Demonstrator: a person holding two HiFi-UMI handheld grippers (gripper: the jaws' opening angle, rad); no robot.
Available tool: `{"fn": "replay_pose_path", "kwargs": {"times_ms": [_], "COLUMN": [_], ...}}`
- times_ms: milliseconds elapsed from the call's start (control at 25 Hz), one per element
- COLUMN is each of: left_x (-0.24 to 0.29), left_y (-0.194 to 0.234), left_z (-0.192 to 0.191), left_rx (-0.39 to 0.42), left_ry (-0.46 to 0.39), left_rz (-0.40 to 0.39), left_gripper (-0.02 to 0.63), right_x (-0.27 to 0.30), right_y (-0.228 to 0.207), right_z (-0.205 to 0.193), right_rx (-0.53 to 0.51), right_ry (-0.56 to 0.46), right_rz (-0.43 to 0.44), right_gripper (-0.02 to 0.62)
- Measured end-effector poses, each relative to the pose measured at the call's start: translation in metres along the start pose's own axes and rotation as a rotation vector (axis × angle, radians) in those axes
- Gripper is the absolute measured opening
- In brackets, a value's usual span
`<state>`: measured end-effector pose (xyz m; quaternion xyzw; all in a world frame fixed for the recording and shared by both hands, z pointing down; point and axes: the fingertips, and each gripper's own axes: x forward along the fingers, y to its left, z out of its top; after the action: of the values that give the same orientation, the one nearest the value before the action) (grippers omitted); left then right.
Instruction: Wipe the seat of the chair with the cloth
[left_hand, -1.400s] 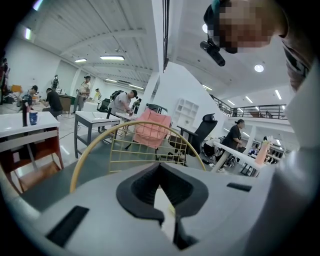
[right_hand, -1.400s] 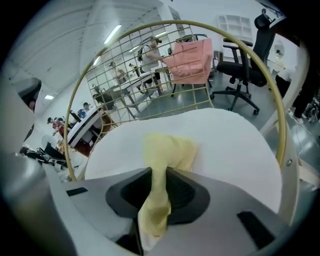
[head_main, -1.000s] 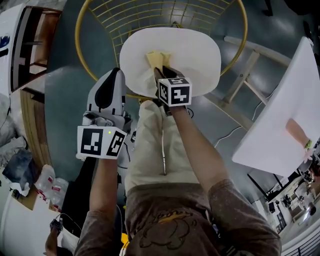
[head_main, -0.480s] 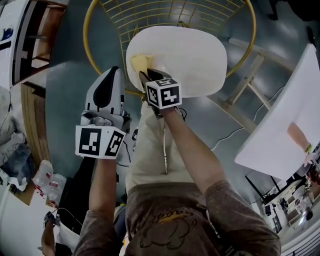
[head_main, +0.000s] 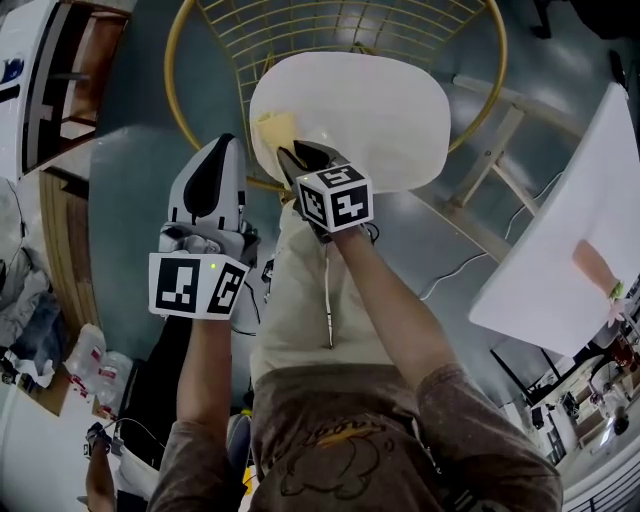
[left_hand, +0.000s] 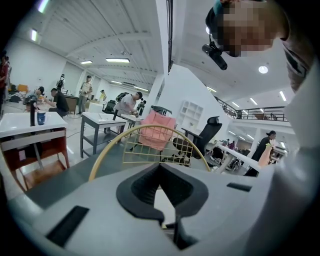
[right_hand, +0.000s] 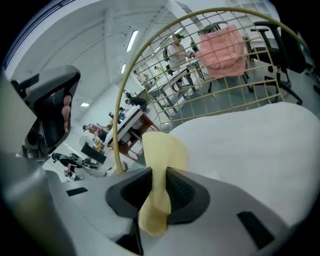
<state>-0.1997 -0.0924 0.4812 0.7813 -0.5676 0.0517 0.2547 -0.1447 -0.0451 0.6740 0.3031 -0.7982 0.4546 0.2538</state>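
- My right gripper (head_main: 291, 156) is clenched on the cloth (head_main: 275, 128); in the right gripper view both black pads press against it from either side.
- Cloth (right_hand: 161, 150): pale yellow, soft, slightly fuzzy surface. It is pinched into a narrow vertical fold between the pads.
- Ahead of the jaws the cloth widens into a rounded flap lying on the seat (head_main: 370, 100). Behind the jaws a short crumpled tail hangs toward the camera.
- Cloth position: on the left near part of the seat, close to its left edge, seen from my head.
- Seat (right_hand: 250, 145): off-white, rounded, matte, with no marks I can make out.
- Chair frame (head_main: 300, 30): a yellow hoop filled with yellow wire grid, rising behind the seat.
- My left gripper (head_main: 226, 142) is held over the grey floor (head_main: 130, 180), just left of the seat's edge.
- Left gripper (left_hand: 160, 169): the pads meet at the tips and nothing is between them.
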Motion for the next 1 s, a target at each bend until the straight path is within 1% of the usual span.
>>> {"fn": "replay_pose_path", "kwargs": {"times_ms": [80,160,400,480,760,880,1000], "left_x": [-0.001,0.001,0.016,0.017,0.022,0.025,0.027], "left_y": [-0.004,-0.009,-0.028,-0.034,-0.055,-0.059,-0.061], "left_z": [0.001,0.002,-0.005,-0.007,-0.005,-0.004,-0.002], "left_rx": [0.003,0.007,0.009,0.010,0.022,0.033,0.042], "left_ry": [0.002,0.005,0.022,0.031,0.047,0.052,0.055], "left_rz": [-0.011,-0.026,-0.067,-0.083,-0.120,-0.132,-0.137], "left_gripper": [0.009,0.009,0.009,0.009,0.009,0.009,0.009], "right_x": [-0.019,-0.042,-0.116,-0.140,-0.217,-0.235,-0.244], "right_y": [-0.014,-0.035,-0.113,-0.132,-0.177,-0.187,-0.195], "right_z": [0.000,-0.001,-0.020,-0.028,-0.038,-0.042,-0.046], "right_rx": [-0.023,-0.029,0.015,0.045,0.143,0.151,0.142], "right_ry": [-0.016,-0.035,-0.070,-0.081,-0.199,-0.222,-0.216], "right_rz": [-0.029,-0.078,-0.260,-0.322,-0.521,-0.577,-0.604], "right_gripper": [0.104,0.104,0.104,0.104,0.104,0.104,0.104]}}
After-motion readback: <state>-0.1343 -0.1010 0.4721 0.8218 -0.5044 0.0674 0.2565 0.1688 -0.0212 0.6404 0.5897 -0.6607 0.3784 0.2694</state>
